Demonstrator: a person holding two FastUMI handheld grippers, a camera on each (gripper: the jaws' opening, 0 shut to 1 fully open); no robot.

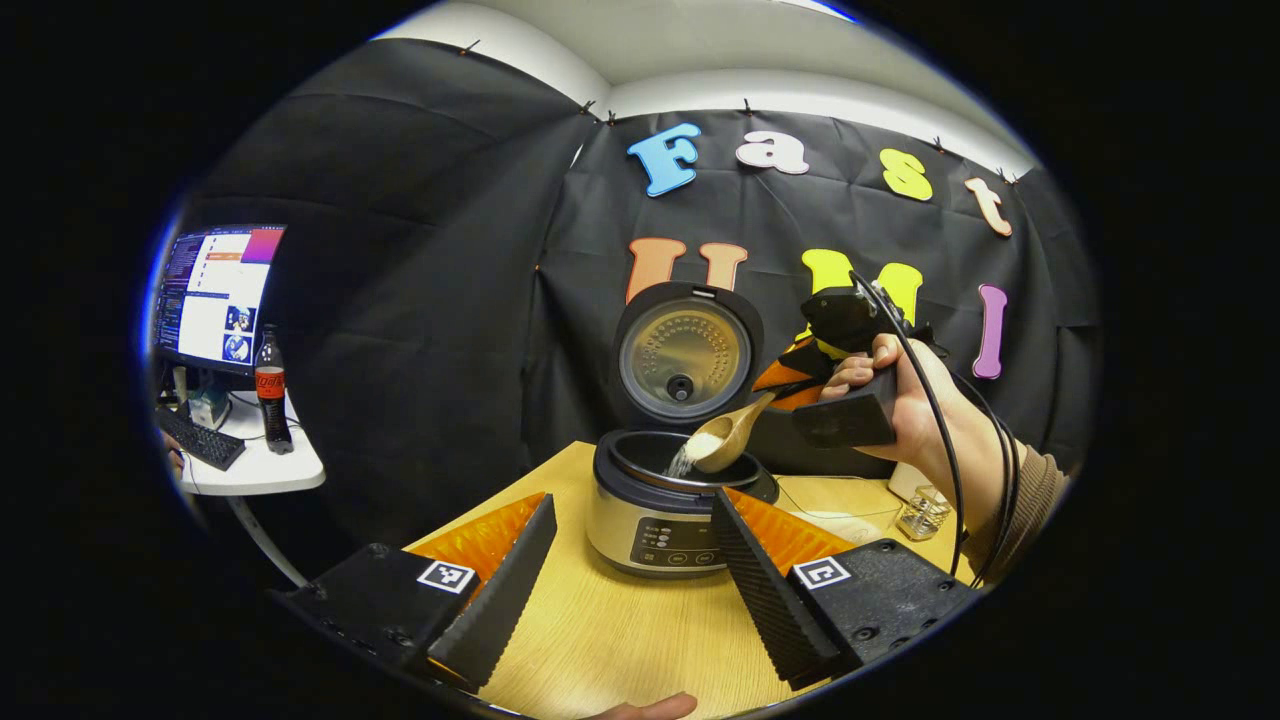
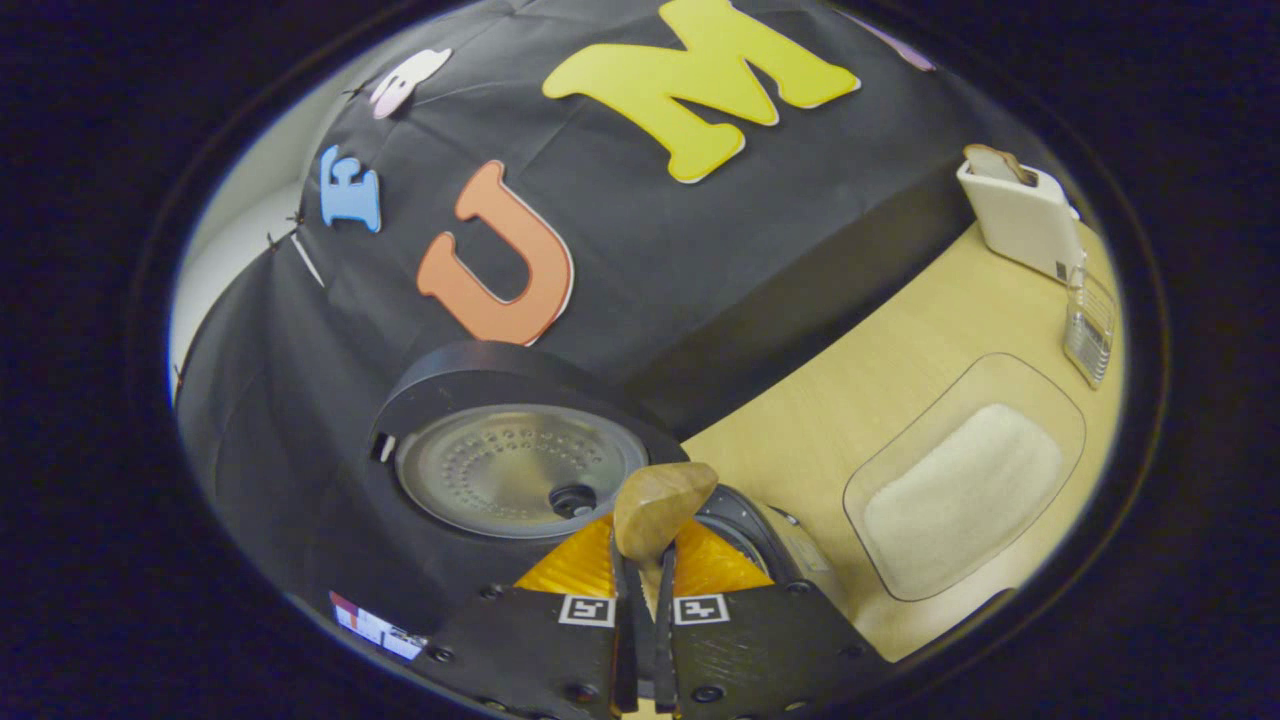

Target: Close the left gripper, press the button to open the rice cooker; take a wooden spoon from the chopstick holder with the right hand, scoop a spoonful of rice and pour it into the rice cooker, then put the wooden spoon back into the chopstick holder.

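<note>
In the left gripper view, going from nine o'clock across: a monitor stands on a small white side table, with a dark bottle just beside it and a keyboard in front. At six o'clock the left gripper hangs low over the wooden table, its two fingers spread wide apart with nothing between them. Straight ahead, at the centre, sits the rice cooker with its lid standing up and the pot bared. The wooden spoon is tipped over the pot's rim at about two o'clock of the cooker, bowl down, and white rice is spilling from it into the pot. At three o'clock a hand holds the right gripper, which grips the spoon's handle. A small glass stands on the table below that wrist.

In the right gripper view, the cooker lid fills nine o'clock. At six o'clock the right gripper has its fingers drawn nearly together, pinching the spoon handle, which stands up between them. At three to four o'clock a clear tray of rice lies on the table; at one o'clock stands a pale box, probably the chopstick holder, though it is small and warped there.
</note>
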